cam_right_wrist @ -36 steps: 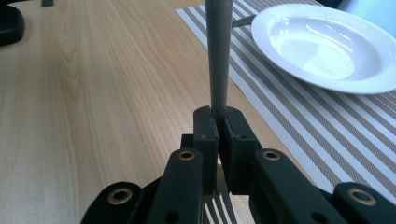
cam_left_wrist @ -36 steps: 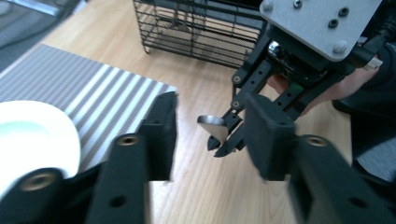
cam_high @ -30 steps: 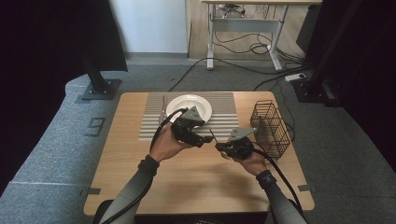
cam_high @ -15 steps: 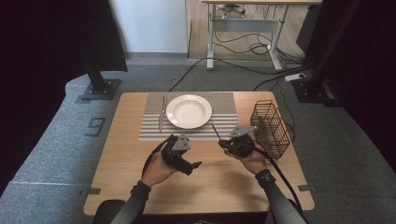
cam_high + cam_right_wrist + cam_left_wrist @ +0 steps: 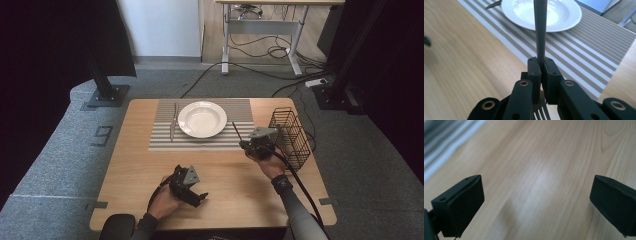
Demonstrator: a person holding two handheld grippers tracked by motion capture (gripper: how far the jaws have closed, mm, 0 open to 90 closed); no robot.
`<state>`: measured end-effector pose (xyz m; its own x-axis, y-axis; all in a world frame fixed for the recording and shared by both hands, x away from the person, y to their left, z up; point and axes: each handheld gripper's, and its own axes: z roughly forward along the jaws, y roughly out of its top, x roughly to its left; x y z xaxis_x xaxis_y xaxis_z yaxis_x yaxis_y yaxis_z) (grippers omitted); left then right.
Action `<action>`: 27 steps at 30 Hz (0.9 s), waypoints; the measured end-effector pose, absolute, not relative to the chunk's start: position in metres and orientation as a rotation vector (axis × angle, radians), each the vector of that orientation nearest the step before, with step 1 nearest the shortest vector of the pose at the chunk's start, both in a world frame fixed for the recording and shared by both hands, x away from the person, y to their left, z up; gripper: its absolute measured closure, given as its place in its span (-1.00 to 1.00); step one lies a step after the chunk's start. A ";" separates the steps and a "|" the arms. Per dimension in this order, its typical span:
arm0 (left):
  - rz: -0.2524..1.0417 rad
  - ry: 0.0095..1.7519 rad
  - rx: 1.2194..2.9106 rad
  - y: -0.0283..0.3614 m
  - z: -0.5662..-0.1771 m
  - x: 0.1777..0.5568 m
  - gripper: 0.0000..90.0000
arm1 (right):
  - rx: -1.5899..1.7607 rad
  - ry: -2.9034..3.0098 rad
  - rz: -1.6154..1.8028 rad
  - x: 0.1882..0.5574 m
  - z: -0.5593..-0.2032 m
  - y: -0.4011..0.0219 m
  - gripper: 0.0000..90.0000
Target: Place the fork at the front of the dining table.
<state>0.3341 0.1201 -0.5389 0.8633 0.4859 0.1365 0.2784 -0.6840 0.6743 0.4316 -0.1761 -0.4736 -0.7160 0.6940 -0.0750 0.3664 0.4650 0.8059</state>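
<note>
In the right gripper view the fork (image 5: 540,30) runs off the top edge at twelve o'clock, its handle end cut away, and the right tool (image 5: 540,72) hides all but the tine tips at six o'clock. The plate (image 5: 564,15) is cropped at the top. In the left gripper view the placemat (image 5: 441,147) at ten o'clock is blurred.

The left claw (image 5: 197,196) is held low near the person's side, its jaws standing wide apart with nothing between them. The right claw (image 5: 243,144) is farther forward, jaws pressed together.
</note>
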 end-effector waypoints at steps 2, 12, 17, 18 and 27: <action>0.405 0.551 2.370 0.120 -0.542 0.333 -1.00 | 0.894 2.319 1.134 0.433 -0.473 -0.176 0.88; 0.249 0.641 2.361 0.125 -0.549 0.341 -1.00 | 0.988 2.262 1.087 0.465 -0.469 -0.171 0.88; 0.244 0.657 2.353 0.125 -0.550 0.341 -1.00 | 1.021 2.245 1.060 0.480 -0.470 -0.169 0.88; 0.244 0.656 2.354 0.125 -0.549 0.341 -1.00 | 1.033 2.243 1.053 0.483 -0.470 -0.169 0.88; 0.245 0.658 2.353 0.125 -0.550 0.341 -1.00 | 1.096 2.209 0.997 0.515 -0.474 -0.167 0.88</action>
